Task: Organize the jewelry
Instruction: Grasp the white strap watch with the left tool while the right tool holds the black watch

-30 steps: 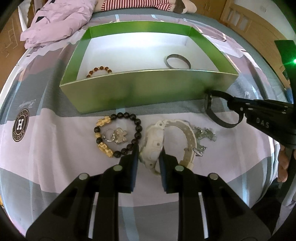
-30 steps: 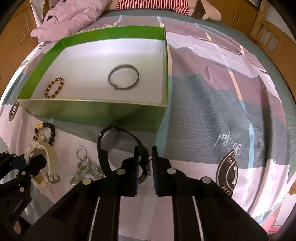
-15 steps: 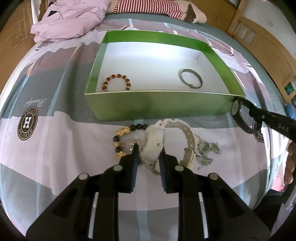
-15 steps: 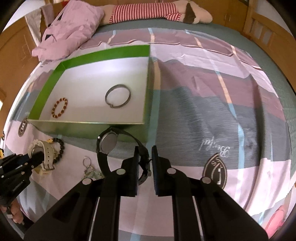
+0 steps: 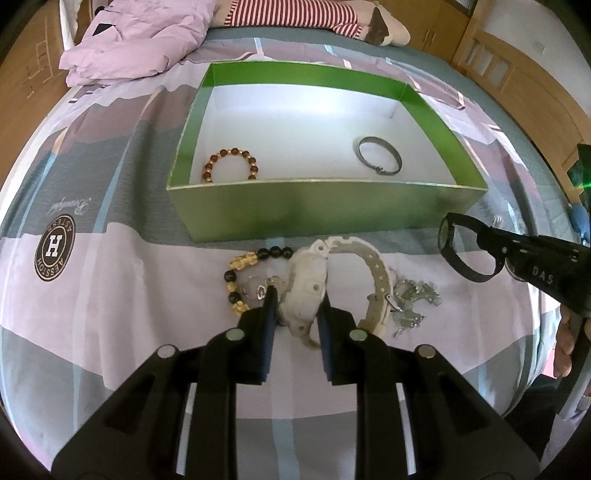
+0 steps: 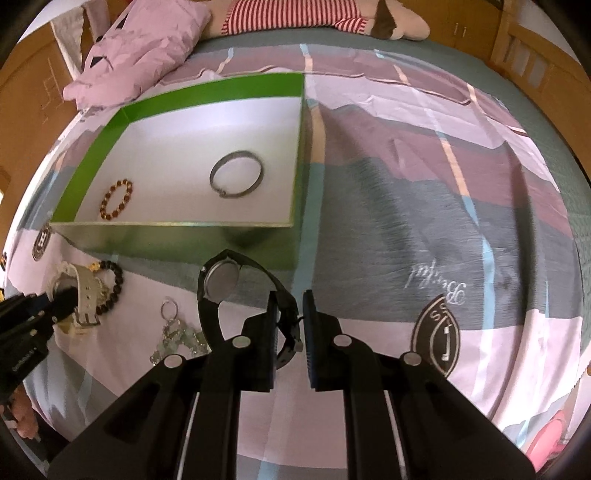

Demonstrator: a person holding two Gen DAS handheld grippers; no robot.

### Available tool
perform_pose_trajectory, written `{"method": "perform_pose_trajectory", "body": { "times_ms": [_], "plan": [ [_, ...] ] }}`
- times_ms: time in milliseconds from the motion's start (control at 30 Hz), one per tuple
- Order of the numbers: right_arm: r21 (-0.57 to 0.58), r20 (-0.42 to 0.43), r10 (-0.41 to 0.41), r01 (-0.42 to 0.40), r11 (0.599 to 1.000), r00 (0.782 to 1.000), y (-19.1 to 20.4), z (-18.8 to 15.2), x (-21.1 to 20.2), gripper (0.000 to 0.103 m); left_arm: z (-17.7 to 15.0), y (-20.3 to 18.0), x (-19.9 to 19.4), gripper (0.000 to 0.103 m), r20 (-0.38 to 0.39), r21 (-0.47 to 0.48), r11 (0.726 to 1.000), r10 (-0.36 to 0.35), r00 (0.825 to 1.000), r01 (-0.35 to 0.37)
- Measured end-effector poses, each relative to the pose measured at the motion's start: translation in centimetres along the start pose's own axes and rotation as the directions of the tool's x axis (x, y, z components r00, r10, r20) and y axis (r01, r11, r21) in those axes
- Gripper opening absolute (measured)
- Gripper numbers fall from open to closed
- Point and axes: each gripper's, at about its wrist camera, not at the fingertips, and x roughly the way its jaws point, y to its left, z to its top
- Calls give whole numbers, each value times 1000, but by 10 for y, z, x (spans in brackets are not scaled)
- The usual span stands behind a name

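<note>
1. My left gripper (image 5: 297,314) pinches the chunky white watch (image 5: 306,284) by its rigid case, just above the bed.
2. My right gripper (image 6: 290,332) pinches the black watch (image 6: 221,284) by its floppy, light strap.
3. Beyond, the green box (image 5: 325,210) holds 2 bracelets.

Box (image 5: 325,210) sits on the bedspread (image 5: 110,280), quilt (image 5: 140,48) and plush toy (image 5: 314,14) behind it. Inside the box: beaded bracelet (image 5: 229,164) at left, bangle (image 5: 379,160) at right, well apart. In front of the box, left to right: large-bead bracelet (image 5: 243,273), pale watch (image 5: 310,284) between the left gripper (image 5: 297,314) fingers, keychain cluster (image 5: 413,301). Right of these, near the box's front right corner, the right gripper (image 6: 290,321) holds a strap watch (image 6: 236,291) above the bedspread.
</note>
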Motion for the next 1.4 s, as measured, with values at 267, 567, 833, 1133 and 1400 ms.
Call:
{"method": "perform_pose_trajectory", "body": {
  "times_ms": [267,567,833,1133,1400],
  "plan": [
    [-46,13,3,-3,999,1000,15,-3,0,13,2,-1,-6,20,37,8,999,32,999,-32],
    [-84,52,41,-37,996,998,24,-3,-9,13,2,-6,-8,21,61,22,999,35,998,-36],
    [-108,25,44,-41,993,999,38,-5,3,13,3,-5,-11,21,68,20,999,37,997,-39],
    [-148,22,46,-42,988,999,59,-6,10,13,4,-4,-16,21,84,24,997,71,994,-73],
    [-125,19,92,-88,988,996,58,-3,13,13,8,0,-21,21,107,14,997,78,991,-80]
  ]
}}
